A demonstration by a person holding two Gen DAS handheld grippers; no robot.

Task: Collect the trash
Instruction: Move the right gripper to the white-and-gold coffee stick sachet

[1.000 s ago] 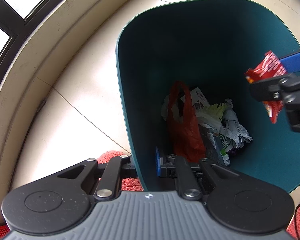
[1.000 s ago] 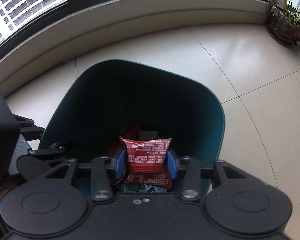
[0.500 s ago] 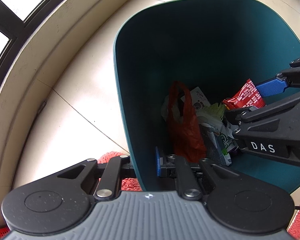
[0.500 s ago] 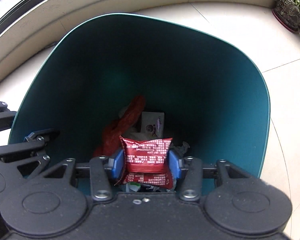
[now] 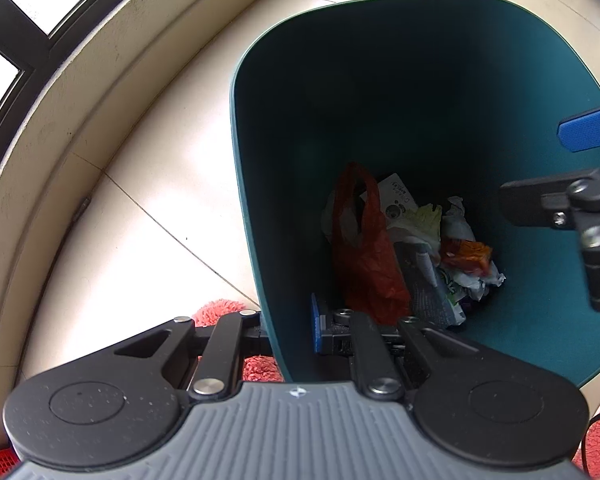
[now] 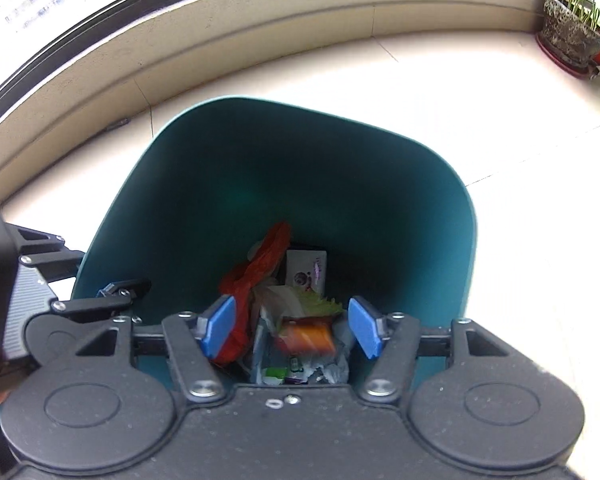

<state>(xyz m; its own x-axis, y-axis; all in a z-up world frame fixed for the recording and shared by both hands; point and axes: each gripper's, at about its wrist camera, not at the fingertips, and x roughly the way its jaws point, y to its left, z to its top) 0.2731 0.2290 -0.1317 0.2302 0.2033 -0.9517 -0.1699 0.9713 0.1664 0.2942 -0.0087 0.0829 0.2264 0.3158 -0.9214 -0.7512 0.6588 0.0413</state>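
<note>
A dark teal trash bin stands on the tiled floor. My left gripper is shut on its near rim, one finger inside and one outside. My right gripper is open and empty above the bin's mouth; it shows in the left wrist view at the right edge. The red snack packet lies on top of the trash at the bottom. An orange-red plastic bag, a white carton and crumpled wrappers lie beside it.
A low beige wall ledge with windows above curves behind the bin. A potted plant stands at the far right. A red fluffy mat lies under the bin's near side.
My right gripper opened and let go of the red snack packet, which dropped onto the trash in the bin. The right gripper then rose out of the bin. The left gripper kept its hold.
</note>
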